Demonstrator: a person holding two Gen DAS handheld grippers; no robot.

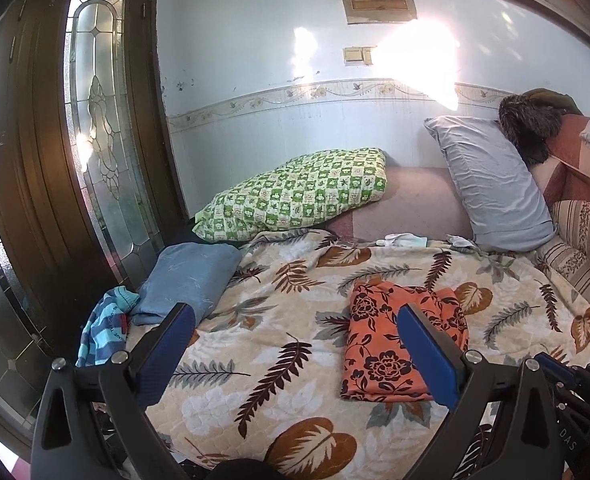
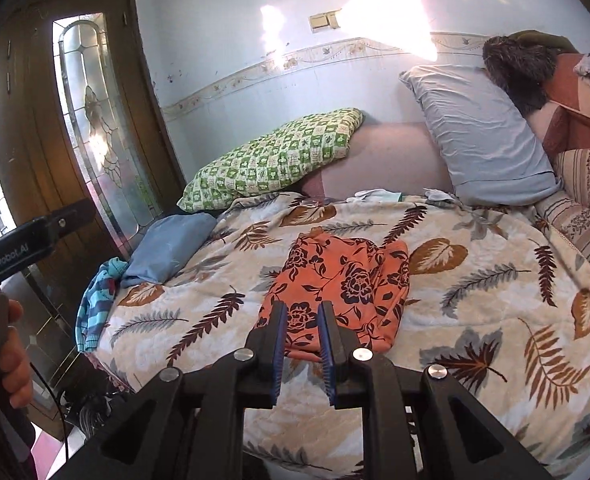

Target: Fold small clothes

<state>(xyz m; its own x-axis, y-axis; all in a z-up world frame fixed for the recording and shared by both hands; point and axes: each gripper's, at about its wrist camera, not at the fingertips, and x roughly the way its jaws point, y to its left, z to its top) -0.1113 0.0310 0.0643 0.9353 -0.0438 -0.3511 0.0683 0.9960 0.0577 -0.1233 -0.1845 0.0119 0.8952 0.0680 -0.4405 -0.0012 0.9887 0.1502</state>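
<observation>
Hiding the near hem of the folded orange floral garment [image 2: 335, 280], the right gripper [image 2: 302, 312] tilts down at it, jaws narrowly parted; whether they pinch cloth I cannot tell. Left gripper [image 1: 295, 316] hovers with jaws wide and empty. The garment lies mid-bed on the leaf-print blanket [image 2: 475, 300]. A striped garment [image 1: 105, 328] droops, half hidden, off the bed's left edge.

The left gripper [image 1: 295, 332], jaws wide apart, hovers over the leaf-print bedspread [image 1: 279, 380]; folded orange floral garment [image 1: 391, 344] lies there (behind its right finger).
</observation>
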